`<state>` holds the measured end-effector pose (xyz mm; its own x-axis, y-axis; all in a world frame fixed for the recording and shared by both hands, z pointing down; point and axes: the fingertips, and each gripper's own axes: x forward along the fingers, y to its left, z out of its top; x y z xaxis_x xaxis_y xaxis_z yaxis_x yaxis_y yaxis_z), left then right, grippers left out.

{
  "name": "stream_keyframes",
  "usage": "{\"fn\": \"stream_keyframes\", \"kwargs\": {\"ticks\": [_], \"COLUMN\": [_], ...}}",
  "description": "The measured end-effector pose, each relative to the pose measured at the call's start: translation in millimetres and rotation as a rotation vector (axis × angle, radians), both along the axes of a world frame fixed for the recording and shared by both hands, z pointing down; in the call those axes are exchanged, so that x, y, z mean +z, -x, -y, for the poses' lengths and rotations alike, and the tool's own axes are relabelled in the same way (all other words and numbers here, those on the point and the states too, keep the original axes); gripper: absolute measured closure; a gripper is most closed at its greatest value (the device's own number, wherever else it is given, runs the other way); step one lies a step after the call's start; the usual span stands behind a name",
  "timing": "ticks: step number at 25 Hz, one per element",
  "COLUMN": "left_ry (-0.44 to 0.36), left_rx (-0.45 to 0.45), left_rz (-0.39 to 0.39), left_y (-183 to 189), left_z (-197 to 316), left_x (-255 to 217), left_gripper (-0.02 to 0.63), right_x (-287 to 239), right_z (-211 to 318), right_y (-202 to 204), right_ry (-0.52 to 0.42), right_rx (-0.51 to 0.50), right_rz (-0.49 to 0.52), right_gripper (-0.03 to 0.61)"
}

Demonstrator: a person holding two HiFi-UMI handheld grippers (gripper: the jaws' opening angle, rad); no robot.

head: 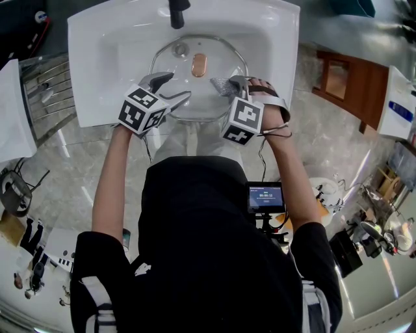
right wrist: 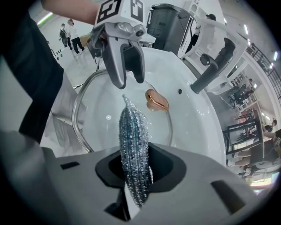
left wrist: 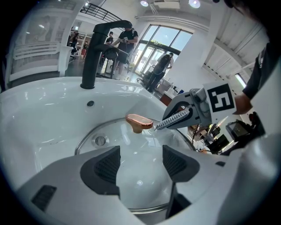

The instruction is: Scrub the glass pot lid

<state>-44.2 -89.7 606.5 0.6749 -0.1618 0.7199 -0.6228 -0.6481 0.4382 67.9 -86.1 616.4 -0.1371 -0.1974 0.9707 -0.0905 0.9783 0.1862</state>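
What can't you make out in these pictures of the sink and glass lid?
- Near rim of the lid, in parts: head view, under the left gripper and right gripper.
- Whether the scrubber touches the glass: right gripper view, its tip overlaps clear glass.
- Faucet top: head view, cut off by the edge.

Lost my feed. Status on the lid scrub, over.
Left gripper open, empty. Right gripper shut on silvery scrub pad. Glass pot lid lies in sink, nothing blocking.

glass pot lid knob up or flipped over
Knob up. The glass pot lid lies in the sink with its copper knob standing on top of the dome.
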Motion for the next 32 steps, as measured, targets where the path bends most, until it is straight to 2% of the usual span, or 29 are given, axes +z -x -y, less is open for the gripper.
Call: {"fn": "stream_keyframes", "kwargs": {"ticks": [19,32], "left_ry": [-0.001,-0.003], "left_rx": [0.004,0.012], "left_rz": [-0.004,-0.010], "left_y": [-0.2,-0.6], "left_z": [1.0,0.3], "left_x": [-0.4,-2.4], "left_gripper": [0.325,0.327], "right_x": [-9.1,-5.7], "right_z": [-26.2,-9.7], "right_y": [1.9,0.3], "right_ry": [0.032,0.019], "right_rx": [-0.044,-0.038], "right_rz": [0.006,0.010], "right_gripper": [0.512,0.511]}}
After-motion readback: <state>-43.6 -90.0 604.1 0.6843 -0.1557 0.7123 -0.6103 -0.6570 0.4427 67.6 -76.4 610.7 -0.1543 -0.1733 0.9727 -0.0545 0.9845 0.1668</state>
